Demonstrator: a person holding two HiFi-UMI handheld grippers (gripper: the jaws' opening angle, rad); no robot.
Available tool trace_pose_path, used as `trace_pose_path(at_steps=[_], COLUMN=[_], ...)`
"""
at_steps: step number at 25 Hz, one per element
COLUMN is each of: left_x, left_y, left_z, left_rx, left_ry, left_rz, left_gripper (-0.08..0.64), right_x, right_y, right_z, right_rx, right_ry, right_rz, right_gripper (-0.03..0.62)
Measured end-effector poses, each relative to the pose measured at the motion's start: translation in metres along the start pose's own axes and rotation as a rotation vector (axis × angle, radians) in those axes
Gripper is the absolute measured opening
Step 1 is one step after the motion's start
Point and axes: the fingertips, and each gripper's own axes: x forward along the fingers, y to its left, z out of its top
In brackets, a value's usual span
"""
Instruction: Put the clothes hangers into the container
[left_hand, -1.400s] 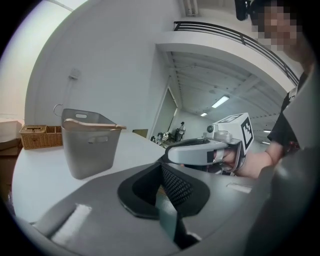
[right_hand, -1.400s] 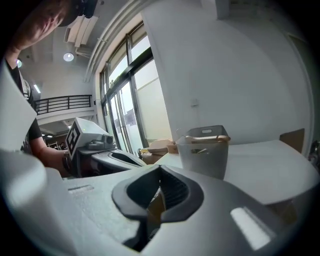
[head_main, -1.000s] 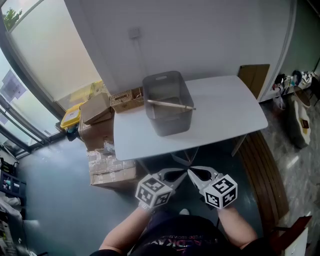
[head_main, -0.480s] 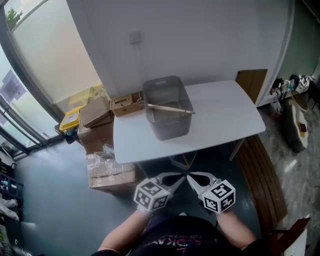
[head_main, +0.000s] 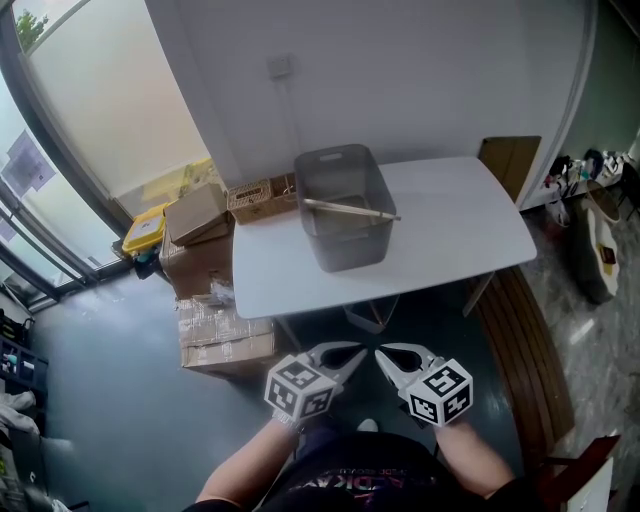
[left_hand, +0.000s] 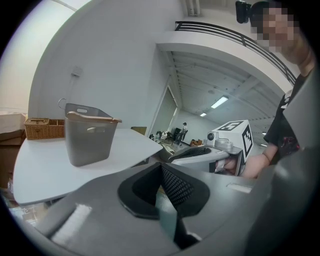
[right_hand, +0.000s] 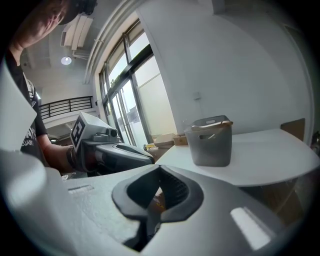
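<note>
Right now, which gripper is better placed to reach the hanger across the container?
Right gripper, marginally: the hanger overhangs the container on its side. Left gripper is equally shut, empty, off the table.

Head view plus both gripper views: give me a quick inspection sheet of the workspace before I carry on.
Surface: white table, bare apart from the container.
Job's things: grey container upright near the table's back edge; a wooden hanger lies across its rim.
Clutter: wicker basket and cardboard boxes beside the table's left end, off the surface.
Grippers: left gripper and right gripper both shut, empty, side by side short of the table.
Cables: nothing seen on the table.
Surroundings: white wall behind, glazing at left, wooden bench at right.
</note>
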Motion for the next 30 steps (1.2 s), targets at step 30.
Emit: trace_pose_path(at_steps=[30], left_x=[0.002], left_y=[0.001], left_z=[-0.012], left_rx=[-0.035], left_ry=[-0.001], left_rz=[-0.031], left_gripper=[0.005], right_x=[0.004], right_y=[0.006], right_z=[-0.013], right_rx=[0.015], right_ry=[0.017], right_rz=[-0.008], right_gripper=[0.002])
